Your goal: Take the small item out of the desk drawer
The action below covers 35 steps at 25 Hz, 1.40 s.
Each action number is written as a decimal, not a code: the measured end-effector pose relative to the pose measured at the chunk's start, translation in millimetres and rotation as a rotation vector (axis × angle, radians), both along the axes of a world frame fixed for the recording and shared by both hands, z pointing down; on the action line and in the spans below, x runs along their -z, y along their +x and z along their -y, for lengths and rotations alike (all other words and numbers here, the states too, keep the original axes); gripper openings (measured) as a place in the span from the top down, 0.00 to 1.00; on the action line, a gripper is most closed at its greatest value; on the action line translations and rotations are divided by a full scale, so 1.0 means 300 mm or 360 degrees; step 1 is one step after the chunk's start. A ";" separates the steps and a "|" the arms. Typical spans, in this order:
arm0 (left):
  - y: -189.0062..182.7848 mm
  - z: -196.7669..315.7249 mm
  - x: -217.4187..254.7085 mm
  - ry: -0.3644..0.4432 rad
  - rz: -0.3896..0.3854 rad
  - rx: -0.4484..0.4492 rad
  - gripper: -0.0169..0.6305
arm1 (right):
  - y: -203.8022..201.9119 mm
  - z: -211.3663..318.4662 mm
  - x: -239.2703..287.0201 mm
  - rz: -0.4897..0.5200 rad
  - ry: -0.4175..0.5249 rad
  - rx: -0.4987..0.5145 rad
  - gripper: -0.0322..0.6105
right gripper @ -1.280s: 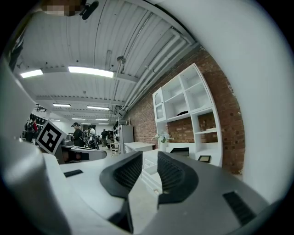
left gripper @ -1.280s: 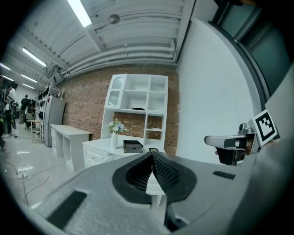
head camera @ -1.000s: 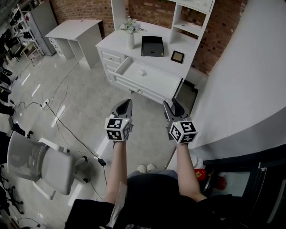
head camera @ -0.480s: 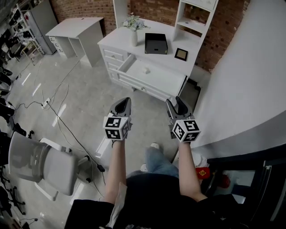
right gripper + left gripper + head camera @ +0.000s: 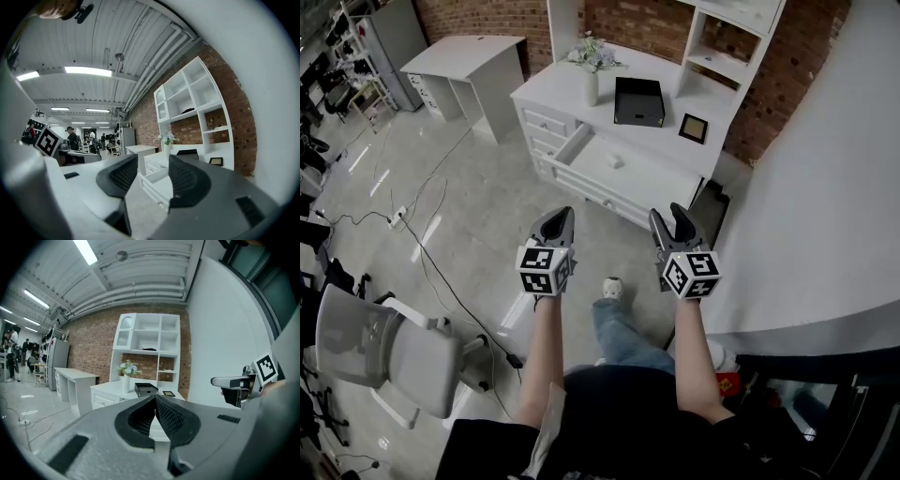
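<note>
One small white item lies alone in the single open drawer of the white desk, well ahead of both grippers. The right gripper has just been opening its jaws, now wide with nothing between them; the left gripper is clenched and empty. I'd carry the open one over the drawer front, then down astride the item. On top: one vase, one black tray, one frame.

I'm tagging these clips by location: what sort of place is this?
Probably a lab or workshop staged as a home office: a white desk with hutch shelves against a brick wall, loose cables across the floor.
</note>
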<state>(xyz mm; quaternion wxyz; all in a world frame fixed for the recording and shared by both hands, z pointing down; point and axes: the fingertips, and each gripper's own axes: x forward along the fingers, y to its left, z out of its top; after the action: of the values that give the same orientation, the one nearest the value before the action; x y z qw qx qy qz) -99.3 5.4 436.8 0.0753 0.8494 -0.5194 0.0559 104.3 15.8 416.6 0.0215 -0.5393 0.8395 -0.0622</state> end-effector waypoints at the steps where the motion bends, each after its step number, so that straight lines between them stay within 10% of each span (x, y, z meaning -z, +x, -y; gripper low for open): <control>1: -0.004 0.032 -0.004 0.0000 -0.0001 0.0005 0.96 | -0.003 0.035 -0.005 -0.0002 -0.0003 0.0005 0.66; 35: -0.045 1.235 -0.134 -0.0202 -0.0006 0.0131 0.96 | -0.090 1.321 -0.182 -0.0034 -0.0247 0.0174 0.66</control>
<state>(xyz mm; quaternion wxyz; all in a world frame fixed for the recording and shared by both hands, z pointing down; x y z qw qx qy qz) -112.7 -365.0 477.0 0.1323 0.8209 -0.5491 0.0841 77.4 -380.4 471.2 -0.0326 -0.4934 0.8605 -0.1223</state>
